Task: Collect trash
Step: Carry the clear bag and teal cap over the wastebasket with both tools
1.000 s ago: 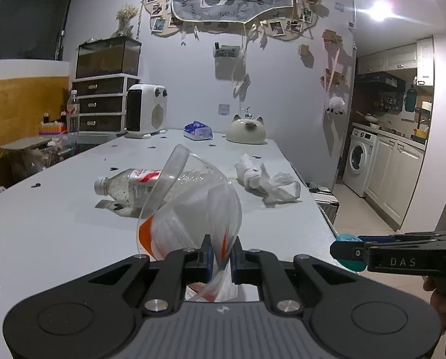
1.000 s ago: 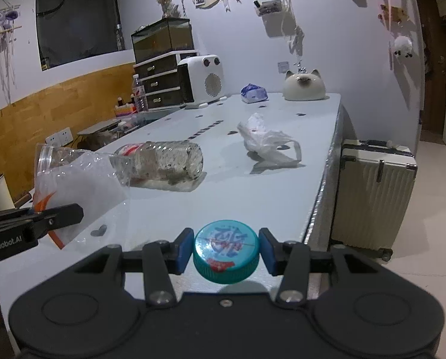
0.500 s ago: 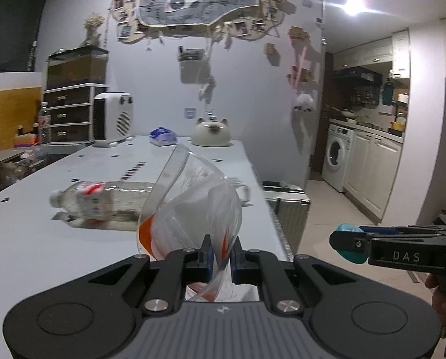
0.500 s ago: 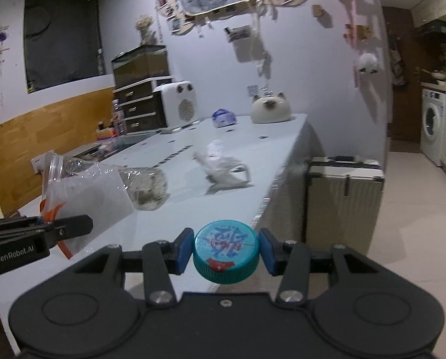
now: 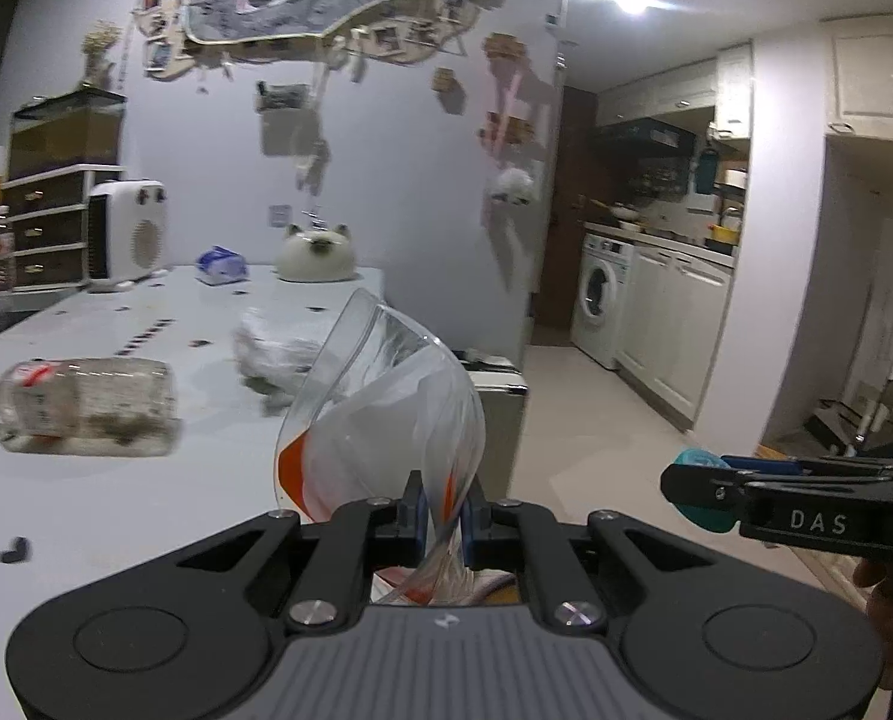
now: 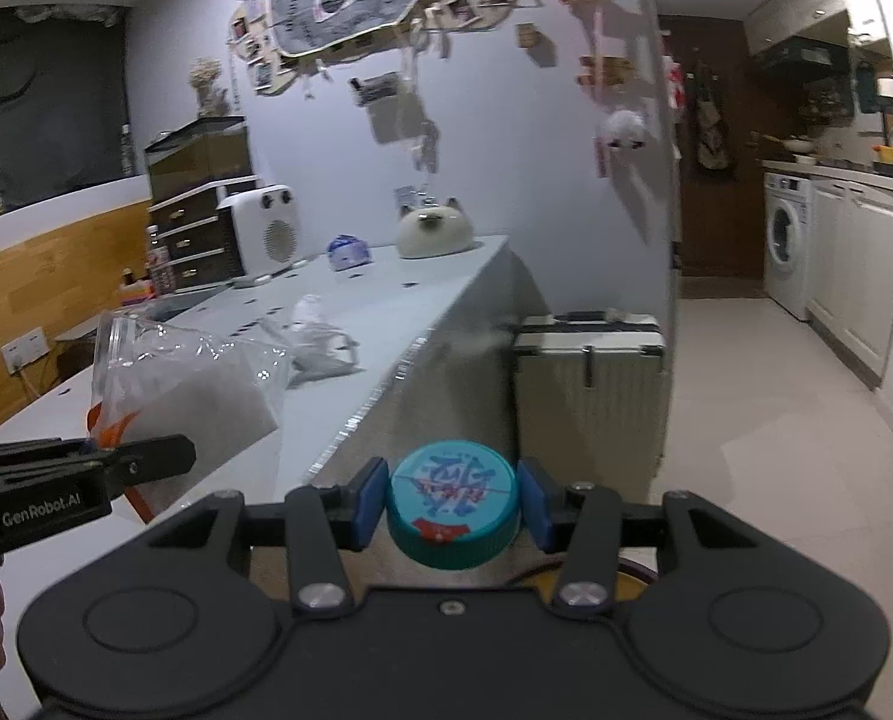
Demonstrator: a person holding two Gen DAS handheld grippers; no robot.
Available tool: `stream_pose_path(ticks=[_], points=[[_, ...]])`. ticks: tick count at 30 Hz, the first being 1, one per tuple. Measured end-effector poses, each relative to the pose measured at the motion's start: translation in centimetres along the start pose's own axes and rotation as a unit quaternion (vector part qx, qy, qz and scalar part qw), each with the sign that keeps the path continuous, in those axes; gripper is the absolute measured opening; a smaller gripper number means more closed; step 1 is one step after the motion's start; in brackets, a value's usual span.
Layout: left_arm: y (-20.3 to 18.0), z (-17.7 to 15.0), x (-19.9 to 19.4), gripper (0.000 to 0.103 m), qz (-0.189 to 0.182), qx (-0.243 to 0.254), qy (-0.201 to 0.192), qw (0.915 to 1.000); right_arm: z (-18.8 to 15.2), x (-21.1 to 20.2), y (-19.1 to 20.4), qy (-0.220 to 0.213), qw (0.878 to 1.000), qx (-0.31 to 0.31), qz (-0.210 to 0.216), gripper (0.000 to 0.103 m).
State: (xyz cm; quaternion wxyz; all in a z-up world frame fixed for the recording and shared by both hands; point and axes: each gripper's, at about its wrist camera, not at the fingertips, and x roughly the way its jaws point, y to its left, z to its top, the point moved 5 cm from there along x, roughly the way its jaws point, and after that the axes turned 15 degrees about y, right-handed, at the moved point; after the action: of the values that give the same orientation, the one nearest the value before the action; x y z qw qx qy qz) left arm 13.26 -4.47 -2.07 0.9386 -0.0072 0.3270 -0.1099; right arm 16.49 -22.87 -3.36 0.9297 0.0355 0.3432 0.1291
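Note:
My left gripper [image 5: 443, 510] is shut on a crumpled clear plastic cup with orange marks [image 5: 380, 414], held near the table's right edge; it also shows in the right wrist view [image 6: 176, 384]. My right gripper [image 6: 452, 504] is shut on a teal bottle cap [image 6: 452, 501], held off the table over the floor; the cap shows in the left wrist view [image 5: 701, 498]. An empty clear plastic bottle [image 5: 86, 405] lies on the white table [image 5: 116, 498]. A crumpled white plastic bag [image 5: 278, 348] lies behind the cup, and shows in the right wrist view [image 6: 320, 342].
A silver suitcase [image 6: 590, 384] stands on the floor beside the table. A white heater [image 5: 125, 234], a blue packet [image 5: 221, 264] and a cat-shaped ornament [image 5: 317, 252] sit at the table's far end. A kitchen with a washing machine [image 5: 599, 300] lies to the right.
Both grippers have swung to the right and drawn back from the table, keeping the cup and the cap. The bottle and bag now sit further left in view.

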Motion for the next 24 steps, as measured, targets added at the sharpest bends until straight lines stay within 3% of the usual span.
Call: stream_pose_path(ticks=[12, 18, 24], points=[[-7.5, -1.1, 4.0, 0.011, -0.068, 0.030, 0.035, 0.9966, -3.2, -1.0, -6.6, 0.011, 0.998, 0.050, -0.034, 0.048], [-9.8, -3.0, 8.0, 0.011, -0.092, 0.029, 0.082, 0.9919, -5.2, -0.3, -9.9, 0.034, 0.995, 0.077, -0.053, 0.048], [-10.6, -5.1, 12.9, 0.011, -0.094, 0.022, 0.141, 0.9853, -7.0, 2.0, -12.3, 0.066, 0.991, 0.101, -0.061, 0.048]])
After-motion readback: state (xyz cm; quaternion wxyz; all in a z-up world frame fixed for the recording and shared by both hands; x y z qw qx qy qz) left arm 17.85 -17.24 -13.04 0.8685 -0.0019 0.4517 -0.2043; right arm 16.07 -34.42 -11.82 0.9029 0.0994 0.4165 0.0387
